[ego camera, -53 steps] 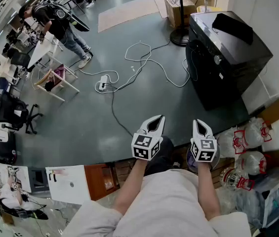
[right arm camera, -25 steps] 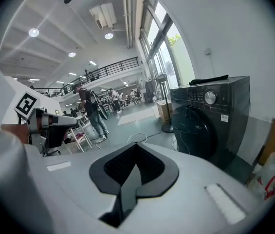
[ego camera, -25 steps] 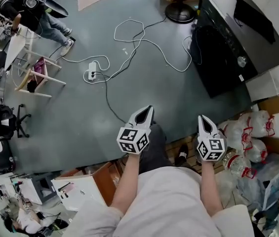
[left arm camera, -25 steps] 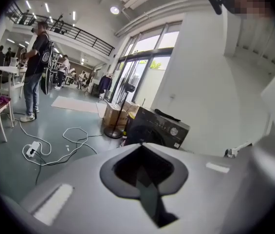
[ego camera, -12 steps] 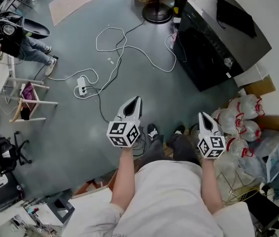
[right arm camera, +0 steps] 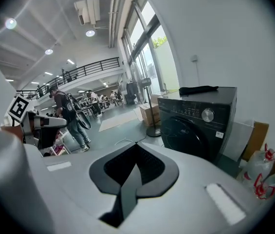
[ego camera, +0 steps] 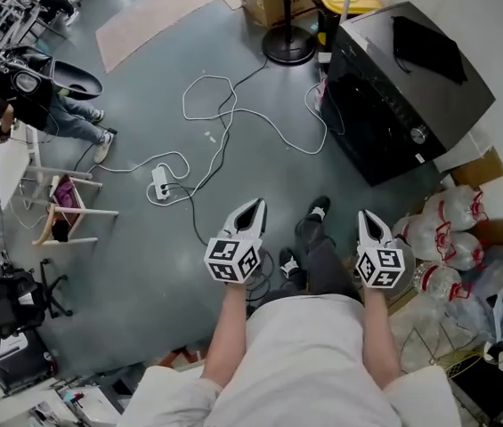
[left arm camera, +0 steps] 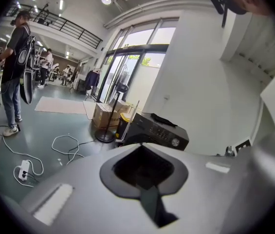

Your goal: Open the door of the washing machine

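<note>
the person has stepped on toward the washing machine (ego camera: 411, 78), its door (ego camera: 362, 118) still shut. left tool (ego camera: 253, 206) and right tool (ego camera: 367, 218), well short of it, are closed and empty. approach step; next, reach the door's edge.

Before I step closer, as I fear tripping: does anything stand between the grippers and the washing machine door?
Nothing visible: bare floor separates the left gripper and right gripper from the door. A white cable loops beside that path, near the front of the washing machine.
</note>
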Demonstrator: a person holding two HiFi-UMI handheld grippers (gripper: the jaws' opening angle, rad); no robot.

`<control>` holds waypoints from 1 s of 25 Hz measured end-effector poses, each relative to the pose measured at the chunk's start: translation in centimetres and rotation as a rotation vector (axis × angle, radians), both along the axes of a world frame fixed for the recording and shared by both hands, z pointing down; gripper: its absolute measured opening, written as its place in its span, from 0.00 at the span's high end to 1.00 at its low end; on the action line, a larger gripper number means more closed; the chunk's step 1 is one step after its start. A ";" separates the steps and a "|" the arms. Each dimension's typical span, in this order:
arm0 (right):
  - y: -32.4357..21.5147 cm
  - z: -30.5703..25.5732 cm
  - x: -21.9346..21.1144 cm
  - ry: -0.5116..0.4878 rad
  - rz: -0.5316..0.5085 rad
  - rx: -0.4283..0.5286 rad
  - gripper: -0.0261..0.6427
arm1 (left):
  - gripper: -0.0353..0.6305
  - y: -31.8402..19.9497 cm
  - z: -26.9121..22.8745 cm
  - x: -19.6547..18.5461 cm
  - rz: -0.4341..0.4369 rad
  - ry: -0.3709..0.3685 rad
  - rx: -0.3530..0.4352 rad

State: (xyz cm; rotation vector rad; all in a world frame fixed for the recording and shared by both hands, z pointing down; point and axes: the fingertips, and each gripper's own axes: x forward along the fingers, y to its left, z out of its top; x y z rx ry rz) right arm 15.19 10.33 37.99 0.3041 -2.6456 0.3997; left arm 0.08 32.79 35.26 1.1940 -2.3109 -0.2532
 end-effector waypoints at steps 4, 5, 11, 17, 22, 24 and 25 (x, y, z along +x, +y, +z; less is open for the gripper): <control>-1.3 1.7 -3.4 0.010 -0.003 -0.031 0.96 | 0.86 -0.4 1.6 -2.6 -0.015 0.040 -0.019; -1.9 2.4 -4.2 0.020 0.000 -0.038 0.96 | 0.86 -0.9 2.1 -3.2 -0.005 0.044 -0.037; -6.9 7.0 -10.4 0.056 0.065 -0.167 0.96 | 0.86 -6.4 6.9 -8.0 0.095 0.113 -0.138; -14.5 10.9 -17.6 0.032 0.148 -0.162 0.96 | 0.86 -18.5 13.9 -13.3 0.289 0.117 -0.161; -21.5 15.4 -22.3 0.050 0.145 -0.111 0.96 | 0.86 -28.9 18.3 -18.2 0.360 0.079 -0.136; -23.8 16.3 -23.9 0.052 0.161 -0.087 0.96 | 0.86 -31.7 19.4 -20.2 0.391 0.051 -0.136; -24.5 16.4 -24.6 0.057 0.168 -0.072 0.96 | 0.86 -32.6 19.9 -21.2 0.404 0.043 -0.137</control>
